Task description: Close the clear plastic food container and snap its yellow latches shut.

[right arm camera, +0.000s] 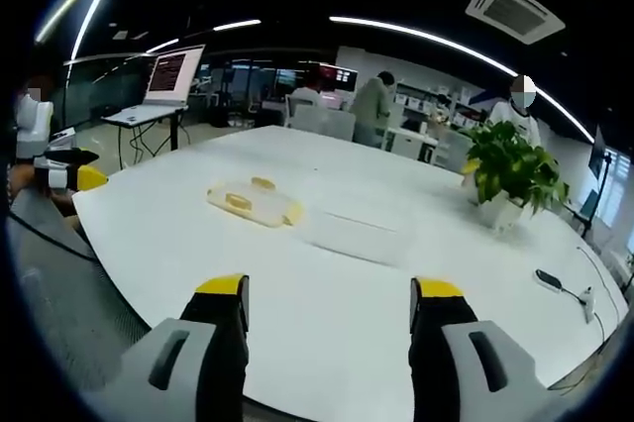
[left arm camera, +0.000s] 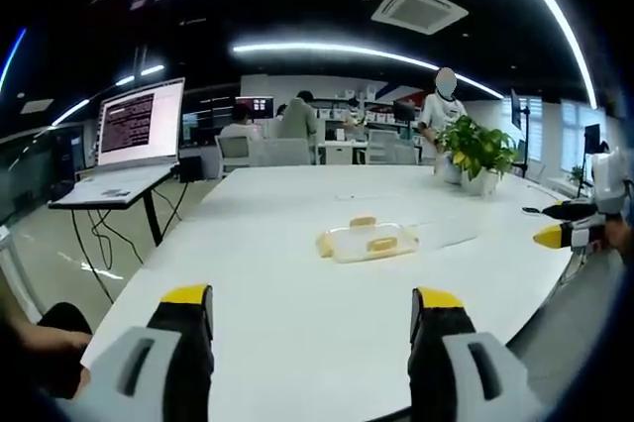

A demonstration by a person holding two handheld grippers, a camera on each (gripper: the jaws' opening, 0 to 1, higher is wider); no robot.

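Both claws stood wide apart, released and gripping nothing: the left claw (left arm camera: 312, 318) and the right claw (right arm camera: 329, 308) hovered above the near edge of the white bench (right arm camera: 327, 273). Farther off, mid-bench, lay the clear container (right arm camera: 354, 231), with its yellow-latched lid (left arm camera: 365, 241) beside it. Both pieces were judged light, thin, slippery plastic, best gripped by the rims.

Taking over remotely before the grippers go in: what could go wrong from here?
The lid with yellow latches lies beside the clear container base, apart; the base is nearly invisible against the white table, so a jaw could knock it. Both lie loose and may slide when pressed. Latches could jam under the lid.
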